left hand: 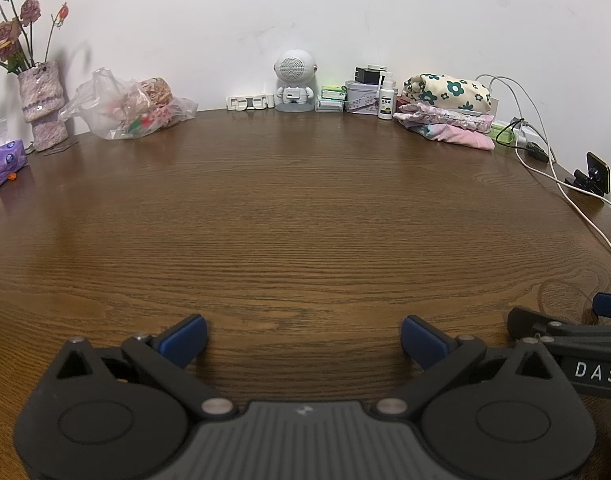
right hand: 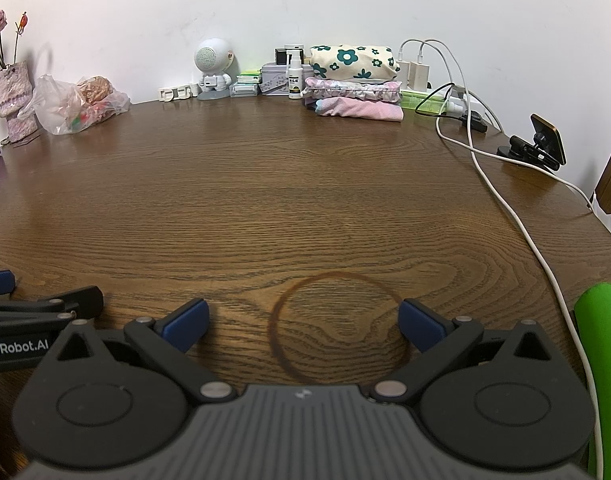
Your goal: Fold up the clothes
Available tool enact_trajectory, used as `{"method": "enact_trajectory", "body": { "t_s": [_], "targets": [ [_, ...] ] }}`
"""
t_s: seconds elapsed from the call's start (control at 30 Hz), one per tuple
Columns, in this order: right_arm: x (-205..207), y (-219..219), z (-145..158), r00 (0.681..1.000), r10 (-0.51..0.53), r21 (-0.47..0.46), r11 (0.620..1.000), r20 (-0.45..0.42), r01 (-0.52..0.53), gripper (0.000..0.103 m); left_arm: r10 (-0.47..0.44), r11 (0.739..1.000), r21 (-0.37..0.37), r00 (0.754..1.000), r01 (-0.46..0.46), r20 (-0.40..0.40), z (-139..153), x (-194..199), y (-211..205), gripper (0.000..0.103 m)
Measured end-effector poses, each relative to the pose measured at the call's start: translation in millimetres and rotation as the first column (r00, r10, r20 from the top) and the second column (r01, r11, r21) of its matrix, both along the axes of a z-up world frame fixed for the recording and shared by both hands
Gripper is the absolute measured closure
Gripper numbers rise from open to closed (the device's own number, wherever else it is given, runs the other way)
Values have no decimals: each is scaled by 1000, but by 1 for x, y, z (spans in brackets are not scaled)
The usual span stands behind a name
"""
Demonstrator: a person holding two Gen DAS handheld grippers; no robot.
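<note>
Brown wood-grain table point(left hand: 305, 208) under both my grippers, white wall behind.
Far left of my left gripper point(left hand: 303, 340) stands a vase point(left hand: 41, 100); both it and my right gripper point(right hand: 303, 326) gape wide, holding nothing; folded clothes point(right hand: 353, 84) sit stacked far ahead-right by the wall.

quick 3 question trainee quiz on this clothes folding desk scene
1. True or false: both sets of tongs, left and right, are open and hold nothing.
2. Which garment tops the folded clothes pile at the wall? A) flower print cloth B) pink cloth C) a striped towel
3. Fill in: the dark mark on the table between the right tongs' fingers is shaped like a ____.

Key: 1 true; 2 A; 3 ring
</note>
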State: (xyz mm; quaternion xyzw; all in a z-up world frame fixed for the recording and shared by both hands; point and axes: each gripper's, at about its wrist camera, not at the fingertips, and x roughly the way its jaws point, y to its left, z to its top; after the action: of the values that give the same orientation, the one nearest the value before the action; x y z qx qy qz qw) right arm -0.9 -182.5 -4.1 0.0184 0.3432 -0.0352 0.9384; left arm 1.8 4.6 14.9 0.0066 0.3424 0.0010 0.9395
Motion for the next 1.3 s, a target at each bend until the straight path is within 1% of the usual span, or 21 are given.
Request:
{"method": "enact_trajectory", "body": {
  "t_s": [1.07, 1.23, 1.3],
  "targets": [
    [0, 1, -1, 1000, -1, -2, 1000, -1, 1, 0, 3, 1000, 1, 1000, -3, -2, 1, 1, -3, 0],
    [1, 2, -1, 1000, -7, -6, 1000, -2, 7, 0, -8, 1000, 0, 1000, 8, -1, 1, -1, -1, 0],
    [1, 2, -1, 1000, -8, -3, 1000, -1, 8, 0, -23, 1000, 2, 999, 23, -25, 4, 3, -1, 0]
  ]
}}
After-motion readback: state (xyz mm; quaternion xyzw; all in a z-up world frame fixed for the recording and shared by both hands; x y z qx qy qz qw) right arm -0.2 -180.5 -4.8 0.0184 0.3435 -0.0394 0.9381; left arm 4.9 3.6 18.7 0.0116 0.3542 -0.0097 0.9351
